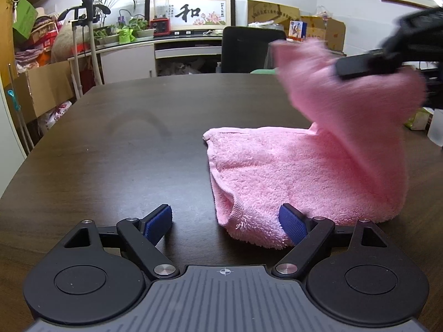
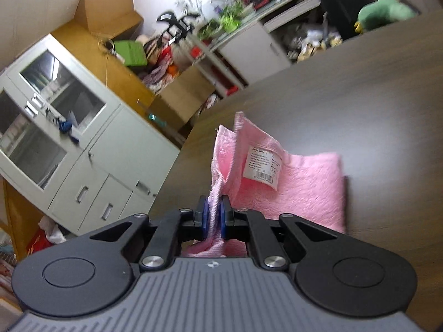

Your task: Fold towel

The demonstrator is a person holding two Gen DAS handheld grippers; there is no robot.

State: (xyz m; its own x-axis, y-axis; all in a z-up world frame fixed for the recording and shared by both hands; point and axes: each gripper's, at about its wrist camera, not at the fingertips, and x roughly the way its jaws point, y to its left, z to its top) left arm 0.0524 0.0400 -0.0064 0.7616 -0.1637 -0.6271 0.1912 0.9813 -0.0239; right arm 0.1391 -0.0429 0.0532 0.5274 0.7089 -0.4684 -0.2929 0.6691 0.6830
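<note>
A pink towel [image 1: 290, 171] lies partly folded on the dark table [image 1: 124, 138], right of centre in the left wrist view. My left gripper [image 1: 225, 224] stands open low over the table; the towel's near corner lies between its blue pads [image 1: 293, 224], against the right one. My right gripper [image 1: 357, 67], blurred at the upper right, holds one part of the towel up in the air. In the right wrist view that gripper [image 2: 214, 215] is shut on a towel edge [image 2: 221, 155]. A white label [image 2: 263, 166] shows on the raised flap, above the table [image 2: 360, 96].
A black chair [image 1: 249, 47] stands behind the table's far edge. Cardboard boxes [image 1: 41, 88] crowd the floor at the left. A translucent container [image 1: 436, 127] sits at the table's right edge. A grey cabinet [image 2: 69, 138] and a green plush toy [image 2: 384, 11] show in the right wrist view.
</note>
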